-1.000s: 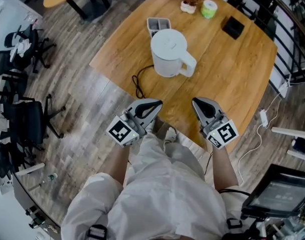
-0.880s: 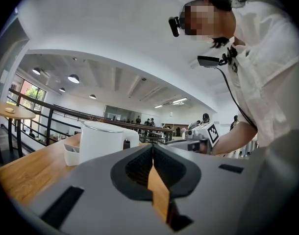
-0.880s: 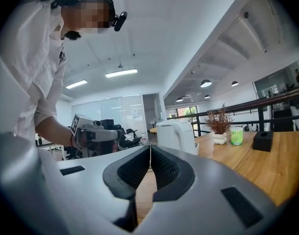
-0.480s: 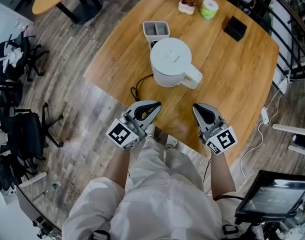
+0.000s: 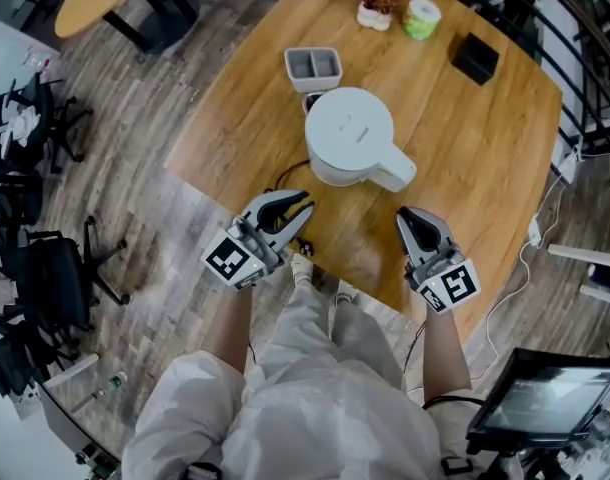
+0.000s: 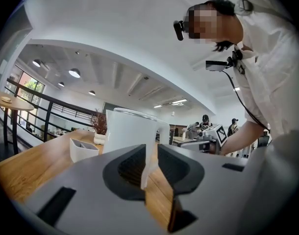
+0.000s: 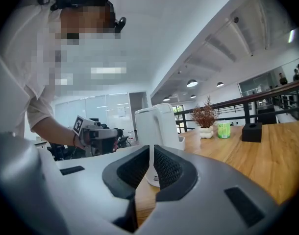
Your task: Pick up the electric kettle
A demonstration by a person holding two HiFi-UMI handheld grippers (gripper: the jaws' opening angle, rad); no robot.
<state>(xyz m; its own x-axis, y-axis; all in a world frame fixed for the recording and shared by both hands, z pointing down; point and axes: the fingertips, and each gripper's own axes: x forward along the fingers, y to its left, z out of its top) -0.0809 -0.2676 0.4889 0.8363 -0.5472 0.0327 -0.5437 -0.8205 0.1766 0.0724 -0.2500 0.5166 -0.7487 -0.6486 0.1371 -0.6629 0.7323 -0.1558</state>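
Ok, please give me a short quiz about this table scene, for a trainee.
1. True or false: the right gripper already holds the electric kettle.
2. Which thing stands closest to the kettle? A: grey divided tray. B: black box. C: green cup.
3. Fill in: the kettle's handle points toward the ___ gripper.
Key: 1 false, its jaws are shut and empty, short of the kettle. 2 A. 3 right.

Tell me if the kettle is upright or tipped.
Upright: the electric kettle stands on the table, its top facing straight up toward the head view.
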